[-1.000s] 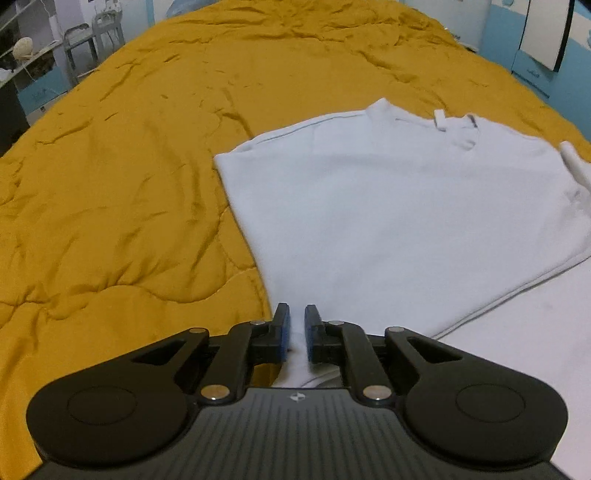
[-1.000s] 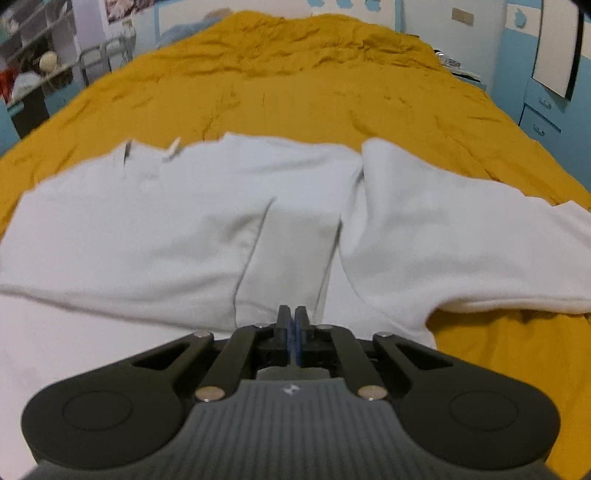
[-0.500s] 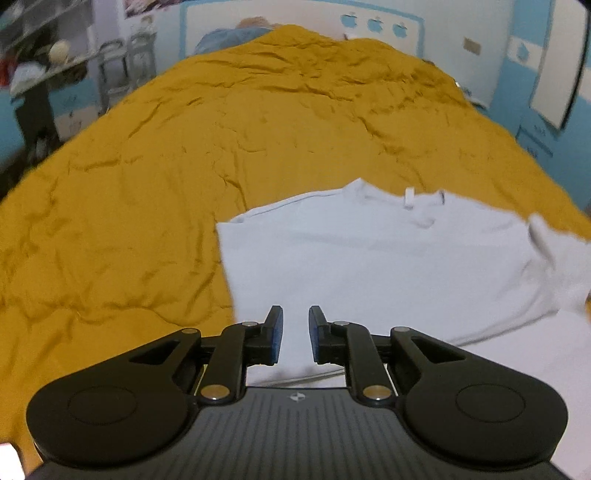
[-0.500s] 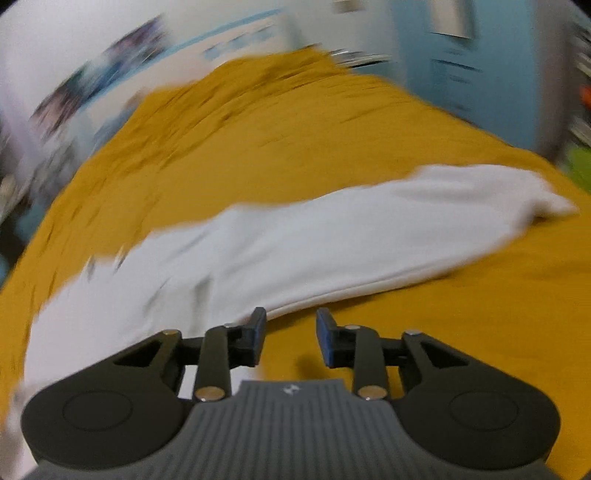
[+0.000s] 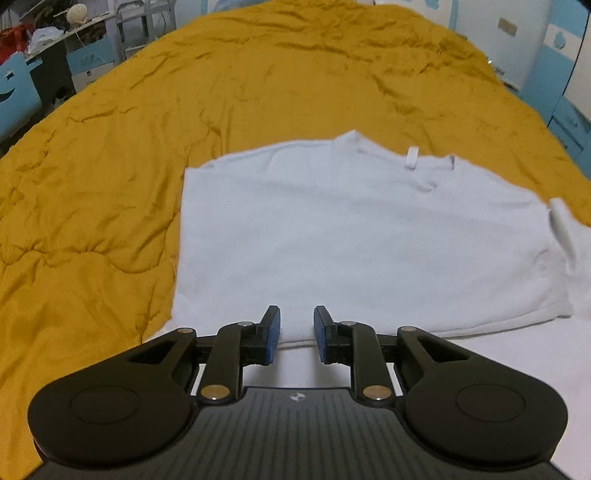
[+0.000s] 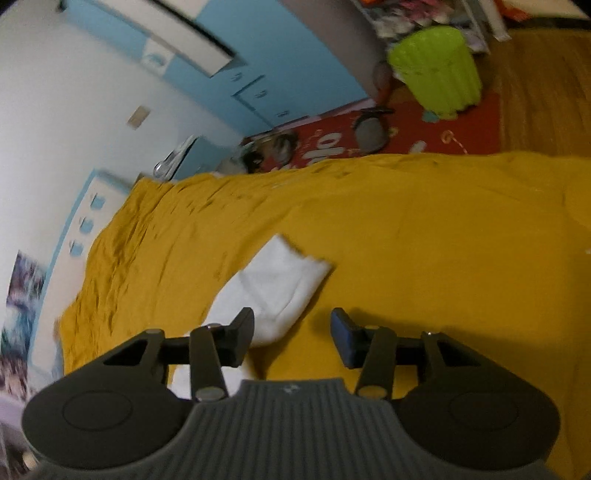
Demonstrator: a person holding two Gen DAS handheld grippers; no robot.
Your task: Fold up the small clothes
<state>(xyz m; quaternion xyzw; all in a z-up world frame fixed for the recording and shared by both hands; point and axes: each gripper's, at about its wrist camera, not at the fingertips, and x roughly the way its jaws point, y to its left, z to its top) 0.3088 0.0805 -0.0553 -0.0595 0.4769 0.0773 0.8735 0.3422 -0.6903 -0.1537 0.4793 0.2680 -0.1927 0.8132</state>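
A white long-sleeved top lies flat on the mustard quilt, its collar and small tag at the far edge and the left side folded inward. My left gripper hovers over the near hem, jaws opening, nothing between them. In the right wrist view the picture is rolled sideways; the top's sleeve end lies on the quilt. My right gripper sits just above it, jaws opening, with only the sleeve's edge showing in the gap and no pad pressing on it.
A green ribbed bin and a red mat are on the wooden floor beyond the bed's edge. Blue cabinets line the wall. Shelves with clutter stand at the bed's far left.
The right gripper let go of the fabric, opened wide, swung out to the sleeve end and rolled sideways. The left gripper opened a little and pulled back and up from the hem.
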